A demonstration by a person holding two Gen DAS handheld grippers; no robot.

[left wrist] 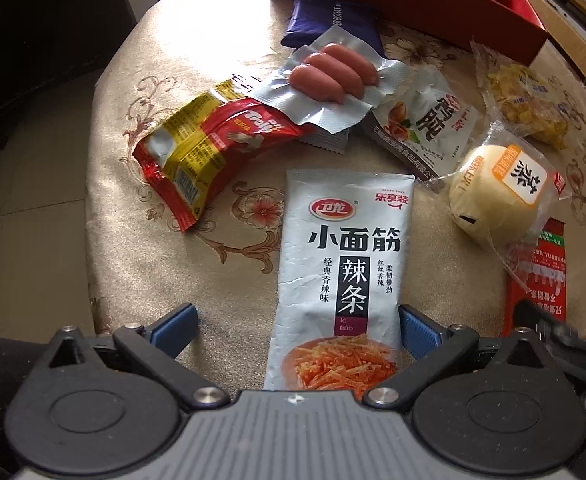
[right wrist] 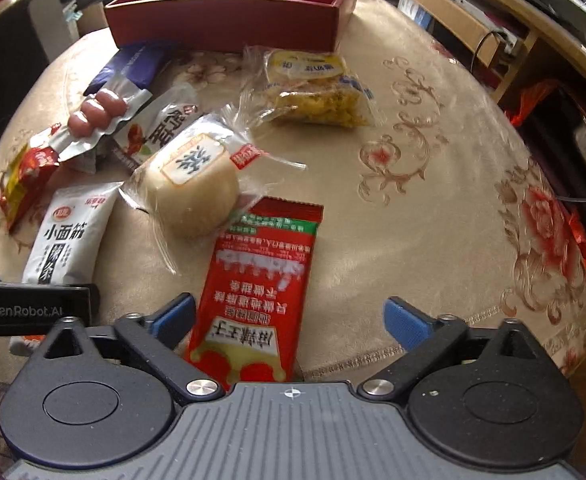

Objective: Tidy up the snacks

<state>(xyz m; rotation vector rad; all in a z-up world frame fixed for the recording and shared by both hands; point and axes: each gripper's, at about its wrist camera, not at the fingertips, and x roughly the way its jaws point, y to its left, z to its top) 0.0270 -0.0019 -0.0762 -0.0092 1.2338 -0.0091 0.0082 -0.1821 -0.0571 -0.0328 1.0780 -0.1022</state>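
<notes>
My left gripper [left wrist: 295, 326] is open, its blue fingertips either side of the near end of a white latiao packet [left wrist: 343, 264], which also shows in the right wrist view [right wrist: 69, 236]. My right gripper [right wrist: 289, 318] is open over a red snack packet [right wrist: 259, 292], whose near end lies between the fingers toward the left one. On the cloth lie a wrapped round bun [left wrist: 497, 190], a sausage pack [left wrist: 333, 74], a red-yellow packet [left wrist: 209, 146], a white duck-snack packet [left wrist: 429, 124], a yellow crispy snack bag [right wrist: 313, 88] and a purple packet [left wrist: 333, 20].
An open dark red box [right wrist: 229, 20] stands at the far edge of the round table with a beige floral cloth [right wrist: 433, 200]. Shelves and cables are to the right. Floor tiles lie left of the table [left wrist: 33, 200].
</notes>
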